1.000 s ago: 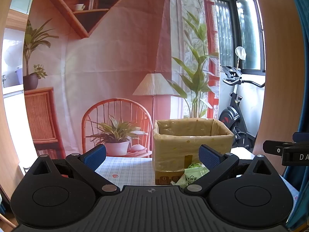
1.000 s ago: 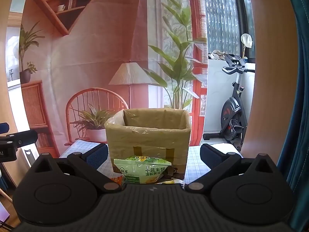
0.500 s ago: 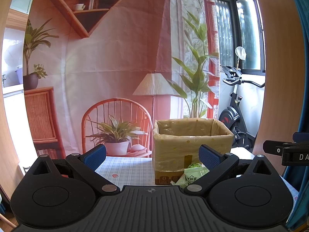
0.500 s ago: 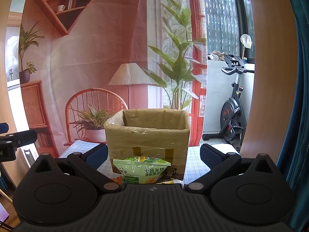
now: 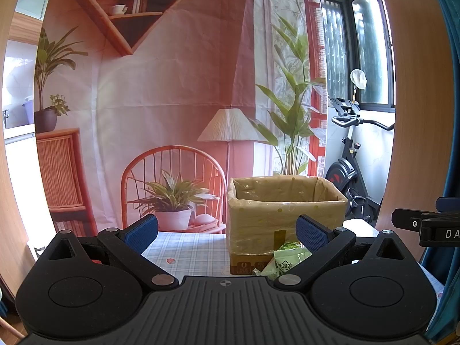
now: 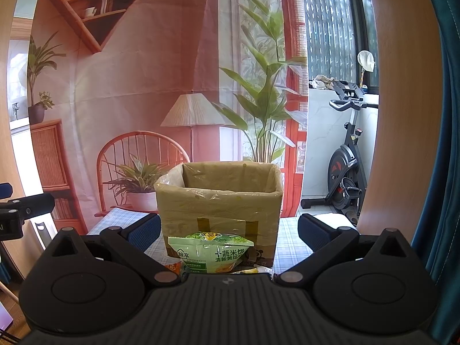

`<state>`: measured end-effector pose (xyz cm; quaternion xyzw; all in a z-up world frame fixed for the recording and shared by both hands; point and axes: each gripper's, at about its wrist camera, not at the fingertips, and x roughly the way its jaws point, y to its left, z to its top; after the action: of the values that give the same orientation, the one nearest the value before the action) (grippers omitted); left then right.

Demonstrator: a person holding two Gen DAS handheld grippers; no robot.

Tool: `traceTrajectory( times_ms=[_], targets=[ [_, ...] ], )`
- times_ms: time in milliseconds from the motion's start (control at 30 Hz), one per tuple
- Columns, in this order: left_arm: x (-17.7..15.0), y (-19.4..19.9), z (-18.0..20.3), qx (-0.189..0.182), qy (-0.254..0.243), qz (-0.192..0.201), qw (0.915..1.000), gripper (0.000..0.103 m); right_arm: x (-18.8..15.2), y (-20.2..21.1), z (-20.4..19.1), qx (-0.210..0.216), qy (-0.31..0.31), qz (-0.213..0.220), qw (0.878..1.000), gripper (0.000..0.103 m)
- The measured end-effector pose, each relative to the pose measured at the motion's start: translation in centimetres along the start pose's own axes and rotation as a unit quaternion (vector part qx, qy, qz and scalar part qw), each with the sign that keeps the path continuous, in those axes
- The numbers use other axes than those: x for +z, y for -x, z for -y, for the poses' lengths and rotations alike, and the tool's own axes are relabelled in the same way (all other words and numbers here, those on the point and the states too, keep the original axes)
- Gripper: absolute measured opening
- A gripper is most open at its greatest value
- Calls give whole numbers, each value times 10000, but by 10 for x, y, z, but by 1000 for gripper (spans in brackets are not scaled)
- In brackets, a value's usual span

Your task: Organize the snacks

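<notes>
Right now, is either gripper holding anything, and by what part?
Nothing held. The left gripper and right gripper are both open, short of the green snack bag lying before the cardboard box.

The green snack bag point(image 6: 210, 254) carries white Chinese print reading "十蔬米饼" with a smaller line "清新黄瓜" below; further characters run along its top edge upside down. The cardboard box point(image 5: 284, 218) shows a "0" in a small printed square near its base. The right gripper's body point(image 5: 440, 230) shows the letters "DA".
</notes>
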<state>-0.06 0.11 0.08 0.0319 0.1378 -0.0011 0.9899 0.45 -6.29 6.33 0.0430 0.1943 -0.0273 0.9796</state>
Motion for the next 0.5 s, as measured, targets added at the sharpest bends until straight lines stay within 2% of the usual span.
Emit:
traceTrajectory(
  times_ms=[500],
  targets=[
    [0,0,0,-2,5,0,10000,103,0,0,-1,-3,4,3,10000,103]
  ],
)
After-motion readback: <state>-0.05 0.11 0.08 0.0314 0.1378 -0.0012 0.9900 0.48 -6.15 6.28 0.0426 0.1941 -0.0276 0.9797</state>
